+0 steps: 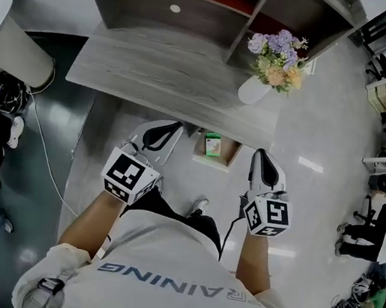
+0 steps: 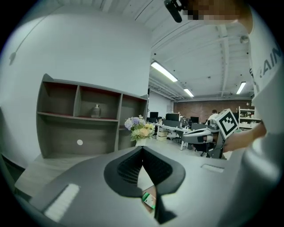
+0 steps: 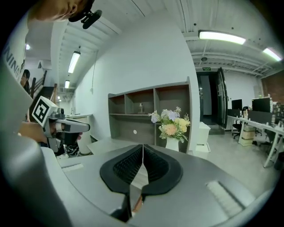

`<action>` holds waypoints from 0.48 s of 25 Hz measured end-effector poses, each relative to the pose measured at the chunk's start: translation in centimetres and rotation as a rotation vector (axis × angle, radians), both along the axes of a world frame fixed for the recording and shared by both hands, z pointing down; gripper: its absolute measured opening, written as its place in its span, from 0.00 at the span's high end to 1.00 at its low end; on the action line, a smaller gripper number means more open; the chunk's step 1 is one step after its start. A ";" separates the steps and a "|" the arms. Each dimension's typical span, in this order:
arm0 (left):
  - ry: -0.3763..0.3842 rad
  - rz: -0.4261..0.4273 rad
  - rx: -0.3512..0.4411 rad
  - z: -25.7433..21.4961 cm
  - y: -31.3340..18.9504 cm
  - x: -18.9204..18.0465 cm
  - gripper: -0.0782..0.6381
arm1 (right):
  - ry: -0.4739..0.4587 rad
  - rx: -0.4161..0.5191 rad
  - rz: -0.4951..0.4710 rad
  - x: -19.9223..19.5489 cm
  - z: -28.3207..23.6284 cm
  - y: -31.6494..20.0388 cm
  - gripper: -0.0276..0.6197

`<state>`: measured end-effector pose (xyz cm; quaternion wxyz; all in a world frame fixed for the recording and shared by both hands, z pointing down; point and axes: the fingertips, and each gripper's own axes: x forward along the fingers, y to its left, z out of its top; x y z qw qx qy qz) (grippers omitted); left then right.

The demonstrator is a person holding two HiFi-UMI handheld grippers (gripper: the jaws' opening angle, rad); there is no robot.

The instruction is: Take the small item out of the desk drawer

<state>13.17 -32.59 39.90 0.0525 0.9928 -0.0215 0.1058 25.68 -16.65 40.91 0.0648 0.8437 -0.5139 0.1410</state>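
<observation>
Head view: the desk drawer (image 1: pixel 227 151) stands open at frame centre, under the front edge of the desk (image 1: pixel 161 75). The small green-and-white box (image 1: pixel 212 144) lies inside it. Your left gripper (image 1: pixel 168 131) sits just left of the drawer and your right gripper (image 1: pixel 263 159) just right. Neither touches the box.

Left gripper view: the left gripper (image 2: pixel 142 148) has its jaws together and empty. The box (image 2: pixel 149 200) shows at lower centre.

Right gripper view: the right gripper (image 3: pixel 142 146) is shut, holding nothing.

Assessment: this is the approach, with the pick not begun. You need to open one gripper, bring it down around the box, then close.
</observation>
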 end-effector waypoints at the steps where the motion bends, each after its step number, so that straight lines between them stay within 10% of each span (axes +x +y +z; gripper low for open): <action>1: -0.004 0.004 -0.006 0.2 -0.3 -0.1 0.89 | -0.003 -0.004 0.005 -0.2 0.3 -0.2 0.92; 12: -0.019 0.013 -0.037 0.3 2.6 -0.1 0.89 | -0.013 -0.010 0.028 0.7 0.9 2.0 0.74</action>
